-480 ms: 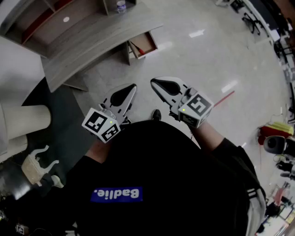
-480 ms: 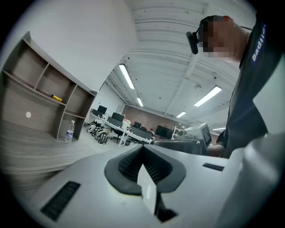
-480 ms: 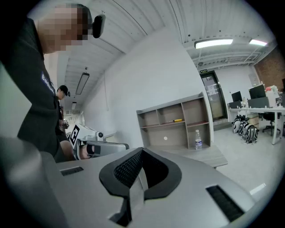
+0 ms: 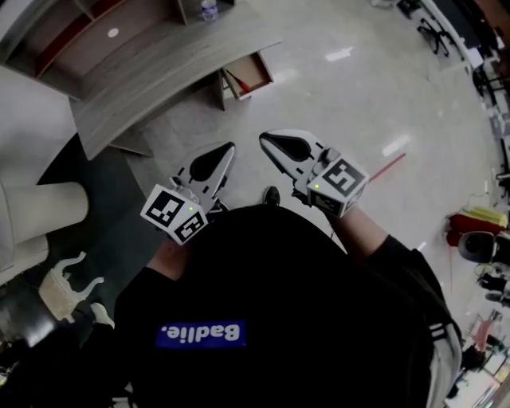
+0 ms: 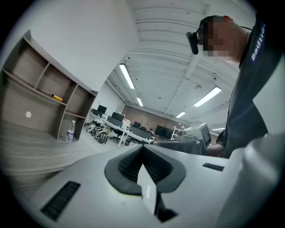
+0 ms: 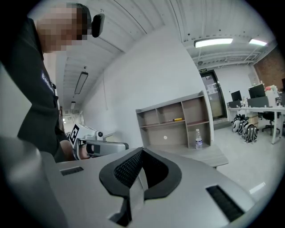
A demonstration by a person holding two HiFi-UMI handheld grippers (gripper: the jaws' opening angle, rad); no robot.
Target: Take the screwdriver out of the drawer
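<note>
Pale cylinder (image 4: 40, 209): standing at the far left of the head view, beside the dark floor patch.
Desk (image 4: 159, 76): grey wood-grain top, running slantwise across the upper left.
Shelf unit (image 6: 173, 120): open compartments, sitting against the white wall; a small yellow item is lying on its middle shelf.
Water bottle (image 4: 209, 9): standing upright on the desk near the shelf unit.
Left gripper (image 4: 229, 150): being held level in front of the person's chest, pointing toward the desk; its jaws are pressing together with nothing between them, as the left gripper view (image 5: 143, 151) is showing.
Drawer (image 4: 259, 68): hanging open from the desk's right end, well apart from both grippers.
Screwdriver (image 4: 237, 82): a slim red-handled piece, too small to make out fully, lying inside the drawer near its left wall.
Right gripper (image 4: 266, 141): pointing slightly downward, just beside the left gripper; its jaws are meeting tip to tip and gripping nothing (image 6: 141, 153).
Red strip (image 4: 388, 169): lying on the pale glossy floor, to the right of the right gripper.
</note>
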